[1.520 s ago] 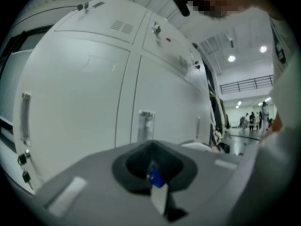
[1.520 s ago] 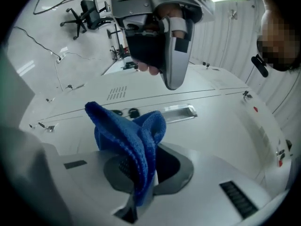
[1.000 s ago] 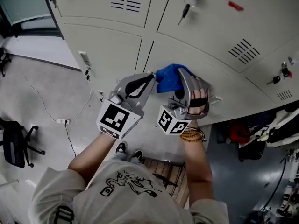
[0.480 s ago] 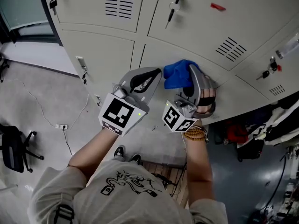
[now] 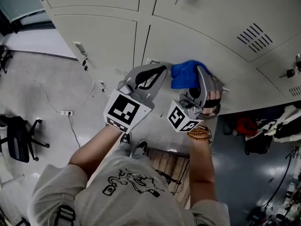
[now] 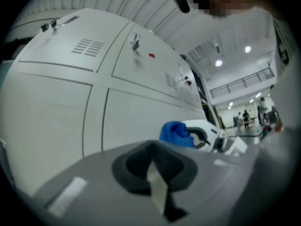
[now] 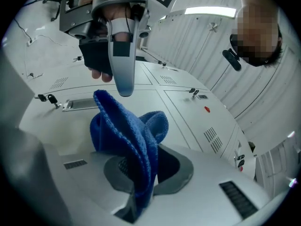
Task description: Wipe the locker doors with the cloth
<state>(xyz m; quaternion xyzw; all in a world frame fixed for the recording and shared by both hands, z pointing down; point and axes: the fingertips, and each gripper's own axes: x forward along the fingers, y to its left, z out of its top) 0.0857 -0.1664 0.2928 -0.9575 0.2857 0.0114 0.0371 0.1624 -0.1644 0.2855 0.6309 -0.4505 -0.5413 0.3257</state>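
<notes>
A blue cloth (image 5: 186, 73) is bunched against the lower beige locker door (image 5: 188, 39), just right of the seam between two doors. My right gripper (image 5: 197, 72) is shut on it; in the right gripper view the cloth (image 7: 136, 135) rises folded out of the right gripper (image 7: 141, 173). My left gripper (image 5: 162, 69) hovers just left of the cloth, shut and holding nothing. The left gripper view shows the left gripper (image 6: 157, 178) closed, with the cloth (image 6: 175, 132) and the locker door (image 6: 136, 121) beyond it.
Vent slots (image 5: 254, 34) and a key in a lock (image 5: 295, 72) lie on the doors to the right. Below are an office chair (image 5: 16, 140), a floor cable with a socket strip (image 5: 63, 113), a wooden slat board (image 5: 164, 166) and bags (image 5: 249, 131).
The right gripper has carried the cloth a little rightward along the door, away from the seam. The left gripper has followed beside it, still shut and empty.
</notes>
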